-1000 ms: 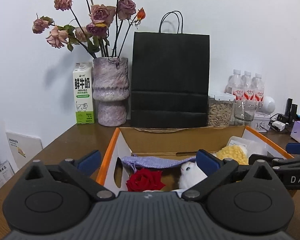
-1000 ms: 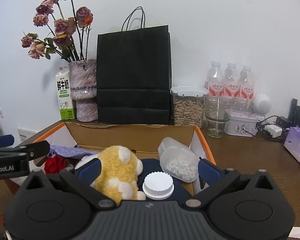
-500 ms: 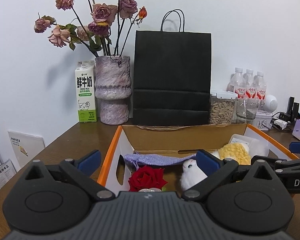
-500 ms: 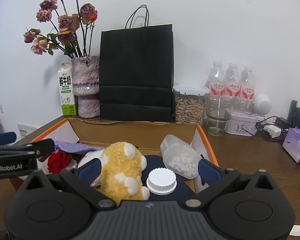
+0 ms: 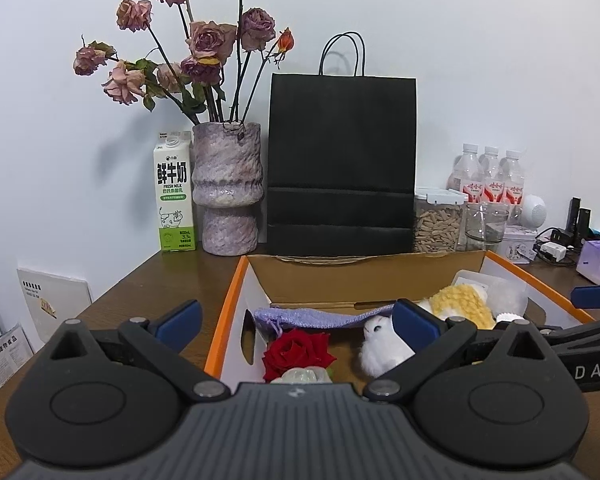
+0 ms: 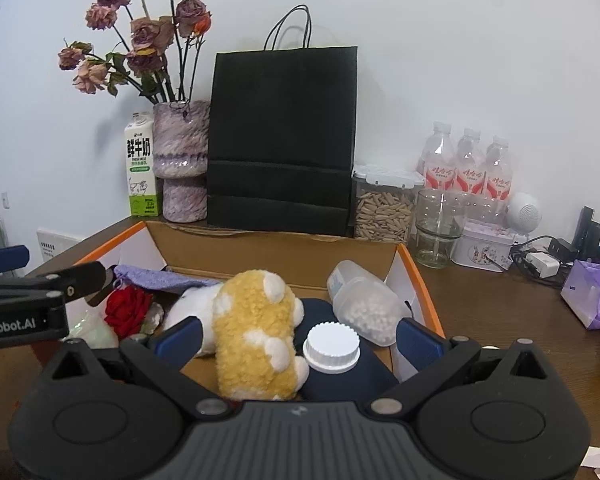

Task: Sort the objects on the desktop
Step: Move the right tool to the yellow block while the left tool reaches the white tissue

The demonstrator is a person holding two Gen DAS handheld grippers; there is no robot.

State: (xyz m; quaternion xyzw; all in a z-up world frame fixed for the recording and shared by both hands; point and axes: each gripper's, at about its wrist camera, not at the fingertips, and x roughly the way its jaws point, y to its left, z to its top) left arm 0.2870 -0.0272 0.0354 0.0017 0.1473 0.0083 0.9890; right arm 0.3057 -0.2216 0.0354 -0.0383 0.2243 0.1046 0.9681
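Note:
An open cardboard box (image 5: 364, 276) with orange edges (image 6: 276, 252) stands on the wooden desk. It holds a red rose (image 5: 298, 352) (image 6: 128, 308), a white plush (image 5: 382, 350), a lilac pouch (image 5: 320, 316), a yellow plush toy (image 6: 256, 328) (image 5: 460, 306), a dark bottle with a white cap (image 6: 332, 346) and a clear jar of white beads (image 6: 364, 304). My left gripper (image 5: 296, 320) is open and empty above the box's near left side. My right gripper (image 6: 298, 332) is open, its fingers on either side of the yellow plush and the capped bottle, not closed on them.
Behind the box stand a milk carton (image 5: 175, 192), a vase of dried roses (image 5: 228, 192), a black paper bag (image 5: 342, 164), a seed container (image 6: 384, 208), a glass jar (image 6: 438, 228), water bottles (image 6: 468, 164), a tin and chargers. A purple tissue pack (image 6: 596, 296) lies at right.
Both grippers have drawn back and risen slightly; the box contents sit a little lower and farther in each view. Both stay open.

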